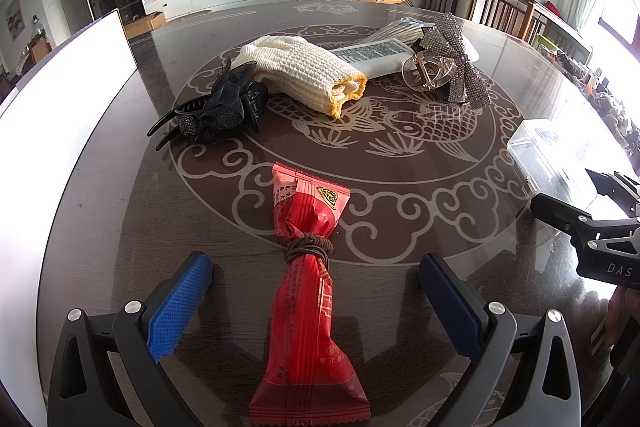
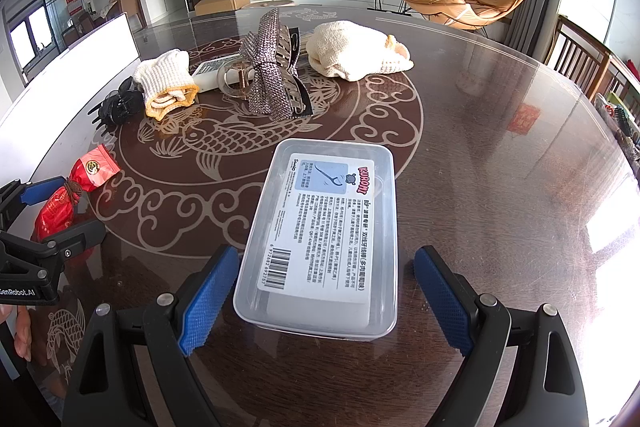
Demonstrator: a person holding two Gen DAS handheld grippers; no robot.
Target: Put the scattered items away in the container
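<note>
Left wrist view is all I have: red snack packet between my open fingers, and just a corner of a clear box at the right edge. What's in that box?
Observer: The clear rectangular plastic container holds none of the scattered items; only a printed label with a barcode shows through its bottom.
Operator: Where is the right gripper relative to it?
Observer: The right gripper is open, its blue fingers straddling the container's near end; the left pad is close to the wall, though I cannot tell if it touches.
Operator: Anything behind the rhinestone bow clip?
Observer: Yes, a second cream knitted glove lies beyond the silver rhinestone bow hair clip.
</note>
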